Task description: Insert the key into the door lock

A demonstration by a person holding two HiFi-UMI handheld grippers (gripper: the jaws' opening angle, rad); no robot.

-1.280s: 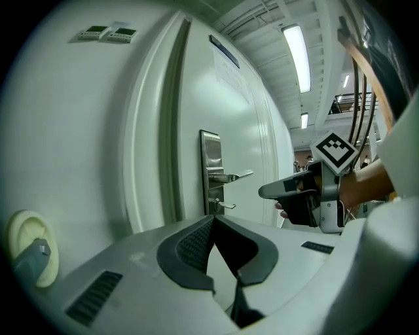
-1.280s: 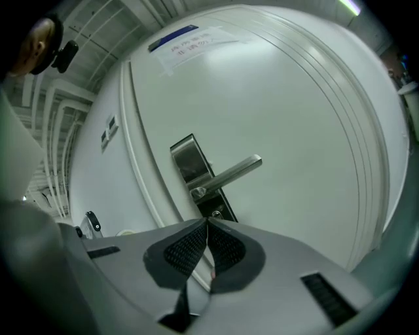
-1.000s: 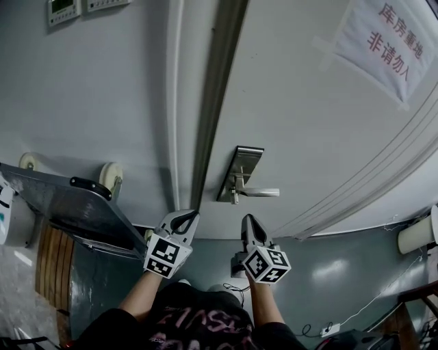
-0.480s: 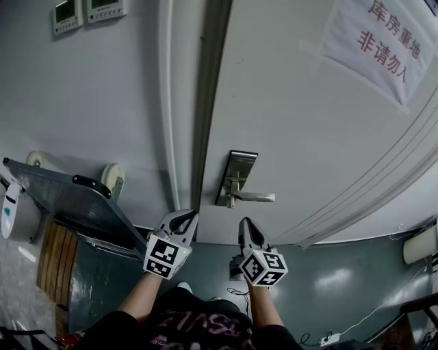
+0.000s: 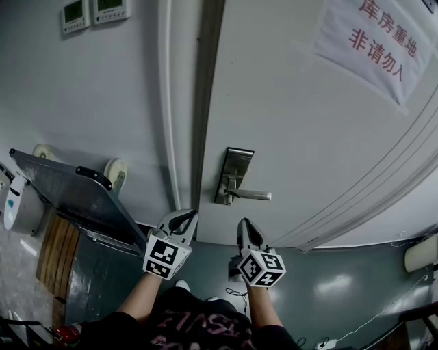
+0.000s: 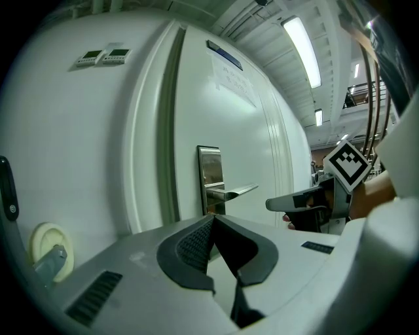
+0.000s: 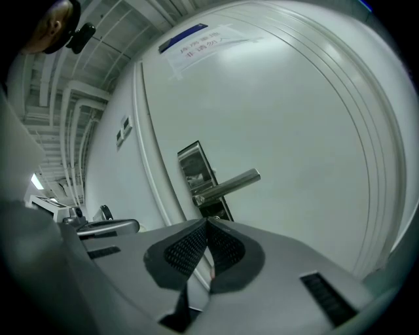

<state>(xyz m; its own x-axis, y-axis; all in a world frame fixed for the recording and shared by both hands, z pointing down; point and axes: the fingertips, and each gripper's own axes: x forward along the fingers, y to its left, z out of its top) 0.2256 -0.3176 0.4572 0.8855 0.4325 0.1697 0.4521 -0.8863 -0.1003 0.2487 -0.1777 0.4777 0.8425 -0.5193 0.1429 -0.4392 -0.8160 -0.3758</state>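
Left gripper (image 5: 186, 214) and right gripper (image 5: 245, 222) are both pinched shut, no key showing in either, the lock plate (image 5: 233, 174) just ahead of the right one; I'd come in square, under the handle (image 5: 252, 196).

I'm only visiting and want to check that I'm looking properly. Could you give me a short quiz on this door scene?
1. True or false: the left gripper is touching the door handle.
2. What is mounted at the top left of the head view? A. two small control panels B. a clock C. a mirror
3. Fill in: the right gripper has its fingers ___ (apart or together).
Key: 1 false, it sits below the handle; 2 A; 3 together.
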